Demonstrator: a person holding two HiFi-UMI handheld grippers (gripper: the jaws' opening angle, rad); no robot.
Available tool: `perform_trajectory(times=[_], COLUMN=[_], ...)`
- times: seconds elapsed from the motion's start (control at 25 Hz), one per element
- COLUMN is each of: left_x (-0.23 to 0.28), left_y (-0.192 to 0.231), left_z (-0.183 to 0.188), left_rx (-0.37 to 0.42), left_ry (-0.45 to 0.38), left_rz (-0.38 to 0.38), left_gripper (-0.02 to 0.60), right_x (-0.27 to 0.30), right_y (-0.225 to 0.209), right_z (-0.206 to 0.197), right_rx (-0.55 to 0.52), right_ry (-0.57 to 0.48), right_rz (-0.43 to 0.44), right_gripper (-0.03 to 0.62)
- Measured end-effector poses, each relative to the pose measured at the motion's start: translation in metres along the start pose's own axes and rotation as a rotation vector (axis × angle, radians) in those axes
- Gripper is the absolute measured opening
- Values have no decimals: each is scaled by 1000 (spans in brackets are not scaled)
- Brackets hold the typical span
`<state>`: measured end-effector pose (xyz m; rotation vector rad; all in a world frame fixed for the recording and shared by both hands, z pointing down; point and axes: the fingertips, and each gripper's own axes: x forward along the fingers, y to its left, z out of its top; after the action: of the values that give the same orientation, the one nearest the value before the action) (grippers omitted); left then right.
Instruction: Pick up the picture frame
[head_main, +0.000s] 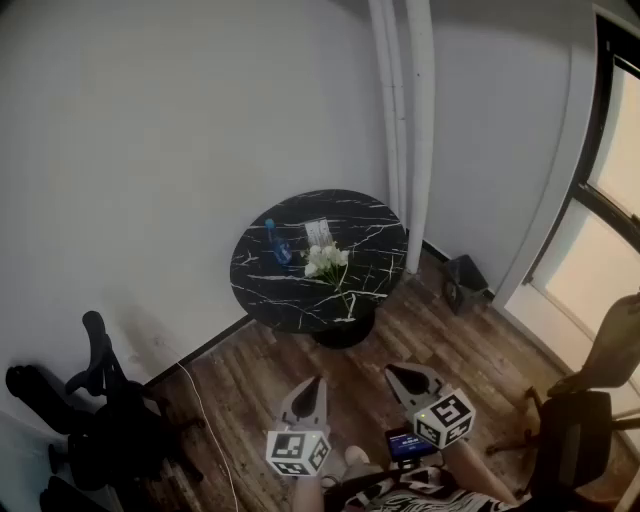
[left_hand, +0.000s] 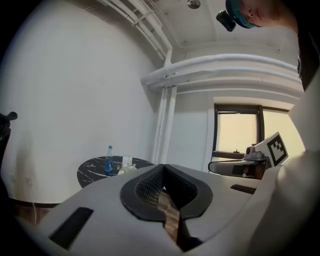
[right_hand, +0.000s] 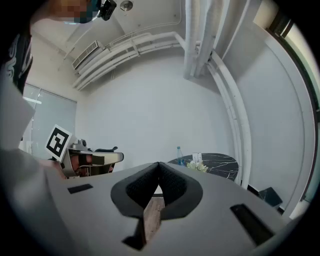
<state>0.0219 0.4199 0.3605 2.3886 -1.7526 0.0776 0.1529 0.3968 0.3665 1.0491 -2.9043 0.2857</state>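
A round black worktop stands on the wood floor, close to the white wall. The left claw and the right claw are both pressed together and empty, well apart from the worktop. On the worktop lie white flowers. A blue bottle stands to their left. The small frame stands just behind the flowers.

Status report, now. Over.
Left tongs shut, empty. Right tongs shut, empty. Frame upright on table, well ahead. Flowers in front of it, bottle beside.
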Motion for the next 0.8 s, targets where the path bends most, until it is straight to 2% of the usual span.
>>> perform_trajectory(times=[0.16,0.36,0.6,0.8], left_x=[-12,-16,-15,-13], left_y=[0,2,-6,-1], left_z=[1,5,7,8], left_rx=[-65,-96,-24,-57], left_ry=[-33,-52,-28,-39], left_rz=[-20,8,45,61], left_gripper=[12,12,12,12], right_x=[-4,-12,-24,-25], right_y=[7,7,3,-6], right_z=[-1,0,11,10], right_rx=[6,-7,2,20], right_ry=[-3,-2,-40,-40], right_rz=[22,23,41,36], right_gripper=[18,18,18,18])
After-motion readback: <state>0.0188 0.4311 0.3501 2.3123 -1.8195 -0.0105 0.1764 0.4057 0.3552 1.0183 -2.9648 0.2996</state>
